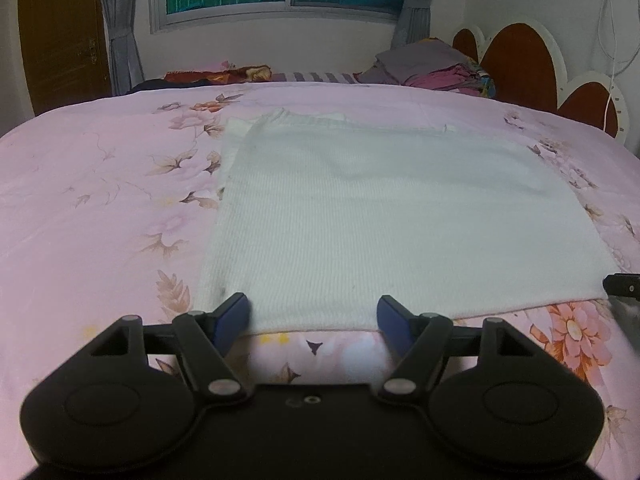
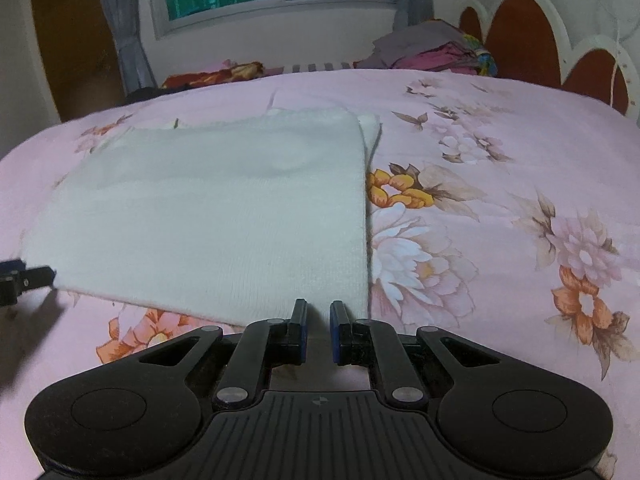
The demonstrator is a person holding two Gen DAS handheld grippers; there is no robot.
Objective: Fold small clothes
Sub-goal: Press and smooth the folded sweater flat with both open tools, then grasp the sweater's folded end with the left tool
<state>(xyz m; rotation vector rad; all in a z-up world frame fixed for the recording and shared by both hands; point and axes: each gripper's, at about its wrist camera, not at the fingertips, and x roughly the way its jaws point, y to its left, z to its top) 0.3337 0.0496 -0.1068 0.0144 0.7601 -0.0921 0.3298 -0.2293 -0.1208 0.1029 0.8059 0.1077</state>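
The left tool (image 1: 313, 320) stands wide, its blue pads astride the near hem of the white knitted garment (image 1: 384, 216), which lies flat and partly folded on the pink flowered bedspread (image 1: 100, 184). The right tool (image 2: 318, 322) is narrowed almost shut at the garment's near right corner; whether it pinches cloth I cannot tell. The likely slips: the left pads catching bedspread with the hem, or uneven lifting skewing the fold.

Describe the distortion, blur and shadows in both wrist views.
Left wrist view: fisheye bends the pink floral bedspread into a dome, corners vignetted black, white knit garment fairly sharp. Right wrist view: same bulge, softer focus, and the left gripper throws a dark shadow at the left edge.
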